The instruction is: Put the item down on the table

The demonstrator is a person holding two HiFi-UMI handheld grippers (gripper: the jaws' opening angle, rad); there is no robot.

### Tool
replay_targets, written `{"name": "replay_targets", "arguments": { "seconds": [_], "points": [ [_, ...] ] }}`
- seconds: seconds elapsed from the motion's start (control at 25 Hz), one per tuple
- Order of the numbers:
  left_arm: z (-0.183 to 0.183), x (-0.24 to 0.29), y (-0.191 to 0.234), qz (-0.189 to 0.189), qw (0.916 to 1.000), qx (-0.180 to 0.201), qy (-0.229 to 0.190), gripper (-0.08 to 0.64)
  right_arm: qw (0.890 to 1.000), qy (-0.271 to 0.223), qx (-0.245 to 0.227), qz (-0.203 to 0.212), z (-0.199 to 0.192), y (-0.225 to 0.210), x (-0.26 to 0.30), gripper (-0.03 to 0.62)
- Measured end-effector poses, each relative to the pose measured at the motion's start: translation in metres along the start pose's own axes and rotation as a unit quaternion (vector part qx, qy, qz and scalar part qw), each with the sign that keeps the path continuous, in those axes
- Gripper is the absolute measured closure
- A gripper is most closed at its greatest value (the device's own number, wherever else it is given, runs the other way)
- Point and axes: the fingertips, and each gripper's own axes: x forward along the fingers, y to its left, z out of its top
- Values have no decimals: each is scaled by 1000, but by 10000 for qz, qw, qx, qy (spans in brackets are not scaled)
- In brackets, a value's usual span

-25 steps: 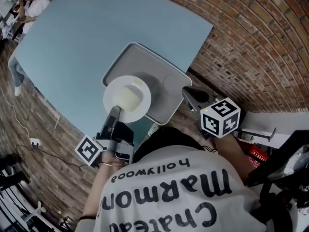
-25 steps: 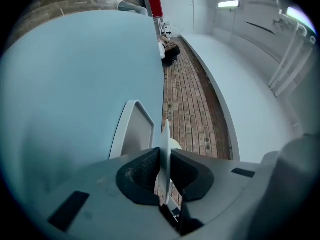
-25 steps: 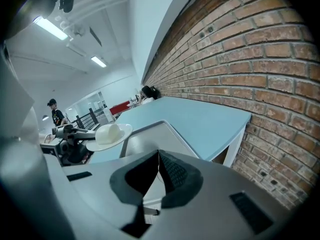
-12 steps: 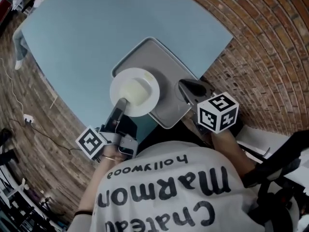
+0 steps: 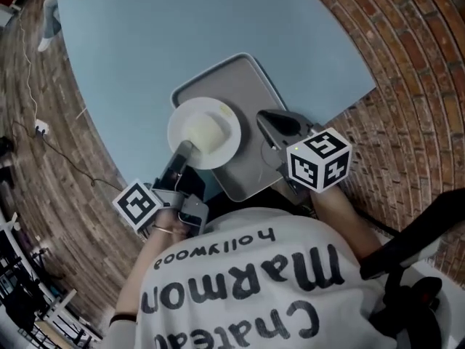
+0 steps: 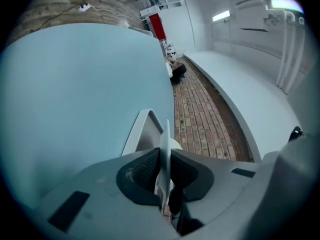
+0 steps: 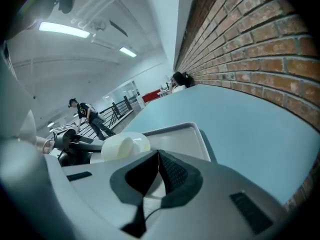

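A white plate (image 5: 227,122) with a pale round mound in its middle lies over the near left part of a grey tray (image 5: 247,86) on the pale blue table (image 5: 182,27). My left gripper (image 5: 183,151) is shut on the plate's near rim. In the left gripper view that rim (image 6: 165,134) stands on edge between the pads of my left gripper (image 6: 164,156). Whether the plate rests on the tray or hangs just above it I cannot tell. My right gripper (image 5: 270,118) is over the tray's near right part, its tips together with nothing seen between them. In the right gripper view the right gripper (image 7: 159,154) has the tray (image 7: 185,136) and the plate (image 7: 125,145) ahead of it.
The tray sits at the table's near edge, next to my torso. Brick floor (image 5: 407,64) surrounds the table. A white cable and socket (image 5: 40,128) lie on the floor at left. A person (image 7: 90,115) stands far off by railings.
My right gripper has swung left from beyond the table's edge to above the tray's near right part. The left gripper keeps its hold on the plate and has dipped slightly.
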Motion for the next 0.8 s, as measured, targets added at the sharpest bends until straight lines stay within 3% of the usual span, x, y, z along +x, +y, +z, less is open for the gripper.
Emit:
{"name": "replay_targets", "arguments": {
  "seconds": [0.36,0.6,0.8],
  "points": [
    [8,5,16,484,9981,107,-374,534,9988,71,-123,471,8,-1,18,581],
    [3,16,23,579,9976,298,-215,534,9983,89,-94,576,8,-1,19,581],
    [5,13,42,1107,9927,397,-281,535,9983,113,-52,578,5,-3,21,581]
  ]
}}
